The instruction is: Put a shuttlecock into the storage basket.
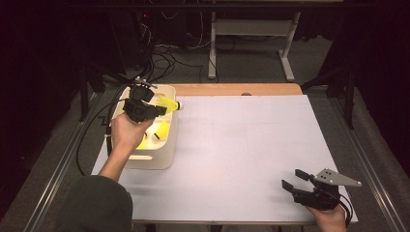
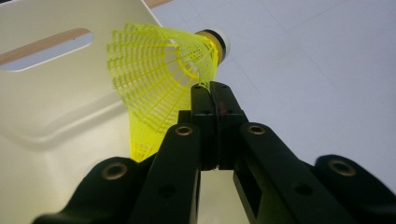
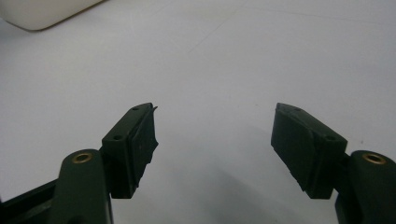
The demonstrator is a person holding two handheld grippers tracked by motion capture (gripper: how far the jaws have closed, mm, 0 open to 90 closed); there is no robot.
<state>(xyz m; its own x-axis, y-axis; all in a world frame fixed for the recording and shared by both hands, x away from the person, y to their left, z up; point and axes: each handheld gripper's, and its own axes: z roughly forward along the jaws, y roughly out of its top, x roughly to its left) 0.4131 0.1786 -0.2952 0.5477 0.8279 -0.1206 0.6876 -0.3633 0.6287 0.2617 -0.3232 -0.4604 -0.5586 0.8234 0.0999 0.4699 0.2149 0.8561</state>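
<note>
My left tongs (image 1: 163,109) pinch a yellow shuttlecock (image 1: 167,102) by its skirt above the white bin (image 1: 164,157), where perhaps two more remain, while my right tongs (image 1: 293,179) wait open and empty on the bare tabletop (image 1: 241,145).

Table and dim room behind

White mat (image 1: 251,150) covers the table; its wood edge (image 1: 232,89) shows at 12 o'clock. Beyond that, a grey desk frame (image 1: 251,34); cables (image 1: 164,60) tangle on the floor at 11 o'clock.
</note>
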